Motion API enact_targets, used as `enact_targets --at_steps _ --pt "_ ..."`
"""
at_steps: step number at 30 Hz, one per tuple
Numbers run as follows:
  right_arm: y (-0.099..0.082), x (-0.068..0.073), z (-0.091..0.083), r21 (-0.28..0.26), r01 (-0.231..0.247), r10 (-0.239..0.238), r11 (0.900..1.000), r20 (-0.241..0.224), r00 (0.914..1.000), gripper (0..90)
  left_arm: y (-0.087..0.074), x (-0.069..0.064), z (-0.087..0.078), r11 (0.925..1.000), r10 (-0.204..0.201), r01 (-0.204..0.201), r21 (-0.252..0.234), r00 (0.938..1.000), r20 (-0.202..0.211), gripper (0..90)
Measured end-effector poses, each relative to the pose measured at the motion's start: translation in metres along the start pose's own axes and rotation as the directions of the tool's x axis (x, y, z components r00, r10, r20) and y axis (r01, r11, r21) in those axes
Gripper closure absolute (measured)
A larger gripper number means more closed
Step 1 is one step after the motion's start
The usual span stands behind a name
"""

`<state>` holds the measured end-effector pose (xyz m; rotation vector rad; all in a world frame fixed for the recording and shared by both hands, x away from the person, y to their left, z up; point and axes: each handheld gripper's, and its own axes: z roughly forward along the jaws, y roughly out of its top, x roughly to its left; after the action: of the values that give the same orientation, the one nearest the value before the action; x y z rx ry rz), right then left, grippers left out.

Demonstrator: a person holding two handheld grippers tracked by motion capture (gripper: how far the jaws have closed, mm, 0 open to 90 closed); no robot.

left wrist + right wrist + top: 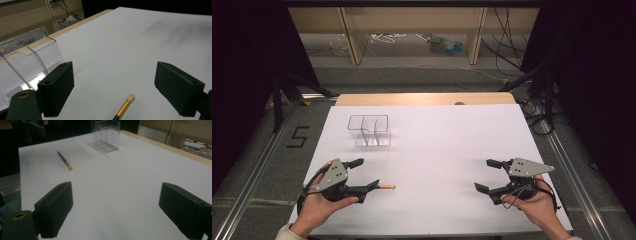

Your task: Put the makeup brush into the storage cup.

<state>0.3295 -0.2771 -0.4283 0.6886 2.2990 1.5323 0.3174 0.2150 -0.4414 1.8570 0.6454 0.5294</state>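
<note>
Clear plastic organizer stands on white table; nearer the person, a brush lies flat between left gripper's released fingers; right gripper well apart, fingers released, empty.

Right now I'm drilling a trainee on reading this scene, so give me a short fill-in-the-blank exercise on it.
1. The brush lies nearest the ____ tool.
2. The clear organizer stands ____ on the white table.
3. The jaws of the right tool are ____, holding nothing.
4. The brush's pale tip points ____ the left tool.

Missing words: left; upright; open; away from
</note>
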Motion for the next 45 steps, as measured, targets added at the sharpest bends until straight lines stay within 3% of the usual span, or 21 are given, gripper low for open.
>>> enact_targets --at_steps 2,9,14,16,17,19,20,21,25,27,28,31,33,34,36,37,40,41,43,44,45 --pt "0.000 0.000 0.000 0.005 -0.006 0.006 1.0000 0.003 1.0000 13.1 0.002 -0.001 0.003 0.9968 0.072 -0.073 0.031 0.9971 0.021 16.9" --pt "0.000 0.001 0.001 0.018 0.003 -0.004 0.9998 0.009 1.0000 13.2 0.008 -0.005 0.011 0.9866 0.118 -0.125 0.105 0.9907 0.068 19.5" --pt "0.000 0.001 0.001 0.015 -0.003 0.002 0.9999 0.007 1.0000 13.5 0.011 -0.004 0.019 0.9608 0.166 -0.191 0.201 0.9764 0.139 21.6" --pt "-0.001 0.001 0.003 0.005 -0.005 0.004 1.0000 0.009 1.0000 13.5 0.016 0.000 0.024 0.9278 0.222 -0.261 0.266 0.9602 0.169 22.9" --pt "-0.001 0.000 0.003 0.003 0.005 -0.005 1.0000 0.011 0.9999 13.6 0.016 0.000 0.024 0.9278 0.222 -0.261 0.266 0.9602 0.169 23.5" --pt "-0.001 0.000 0.003 0.008 0.006 -0.006 0.9999 0.010 0.9999 13.5 0.022 0.002 0.033 0.8929 0.260 -0.320 0.317 0.9408 0.218 24.9" --pt "-0.001 0.000 0.003 0.009 0.006 -0.006 0.9999 0.010 0.9999 13.5 0.022 0.002 0.033 0.8929 0.260 -0.320 0.317 0.9408 0.218 25.0" --pt "-0.001 0.000 0.003 0.009 0.006 -0.006 0.9999 0.010 0.9999 13.5 0.025 0.002 0.036 0.8741 0.279 -0.346 0.341 0.9320 0.232 25.0" --pt "-0.001 0.000 0.002 0.024 0.004 -0.004 0.9997 0.004 1.0000 13.8 0.032 0.001 0.048 0.7882 0.318 -0.431 0.439 0.8960 0.310 27.6" --pt "-0.001 0.000 0.003 0.031 0.009 -0.009 0.9995 -0.002 1.0000 13.8 0.035 0.000 0.058 0.7115 0.357 -0.500 0.494 0.8625 0.358 30.2" --pt "-0.001 0.000 0.003 0.033 0.011 -0.011 0.9994 -0.001 0.9999 13.9 0.035 0.000 0.058 0.7115 0.357 -0.500 0.494 0.8625 0.358 31.6" --pt "-0.002 0.000 0.004 0.027 0.012 -0.012 0.9996 -0.001 0.9999 14.1 0.035 0.000 0.066 0.6629 0.371 -0.545 0.513 0.8347 0.407 37.5" --pt "-0.002 0.000 0.004 0.037 0.012 -0.012 0.9992 0.000 0.9999 14.7 0.033 -0.003 0.073 0.6331 0.362 -0.563 0.532 0.8221 0.440 40.2" --pt "-0.002 0.000 0.004 0.039 0.012 -0.012 0.9992 0.001 0.9999 14.7 0.033 -0.003 0.073 0.6331 0.362 -0.563 0.532 0.8221 0.440 40.6" --pt "-0.002 0.000 0.004 0.044 0.008 -0.008 0.9990 0.000 1.0000 14.9 0.031 -0.002 0.077 0.6007 0.367 -0.580 0.550 0.8115 0.455 43.1" --pt "-0.002 0.000 0.004 0.046 0.007 -0.007 0.9989 0.000 1.0000 14.9 0.031 -0.002 0.077 0.6007 0.367 -0.580 0.550 0.8115 0.455 44.0" --pt "-0.002 0.000 0.004 0.046 0.012 -0.012 0.9989 0.003 0.9999 15.0 0.031 0.001 0.080 0.5594 0.358 -0.589 0.584 0.8066 0.470 47.3" --pt "-0.002 0.000 0.004 0.048 0.009 -0.009 0.9988 0.003 1.0000 15.1 0.031 0.001 0.080 0.5594 0.358 -0.589 0.584 0.8066 0.470 48.0" --pt "-0.002 0.000 0.004 0.045 0.011 -0.011 0.9989 0.004 0.9999 15.2 0.029 0.003 0.082 0.5365 0.355 -0.596 0.598 0.8020 0.480 49.6" --pt "-0.002 0.000 0.005 0.046 0.011 -0.012 0.9989 0.004 0.9999 15.2 0.028 0.003 0.083 0.5344 0.341 -0.586 0.610 0.8092 0.479 50.1" --pt "-0.002 0.001 0.004 0.049 0.008 -0.008 0.9988 0.002 1.0000 15.3 0.027 0.004 0.084 0.5211 0.349 -0.599 0.608 0.8000 0.488 50.8"
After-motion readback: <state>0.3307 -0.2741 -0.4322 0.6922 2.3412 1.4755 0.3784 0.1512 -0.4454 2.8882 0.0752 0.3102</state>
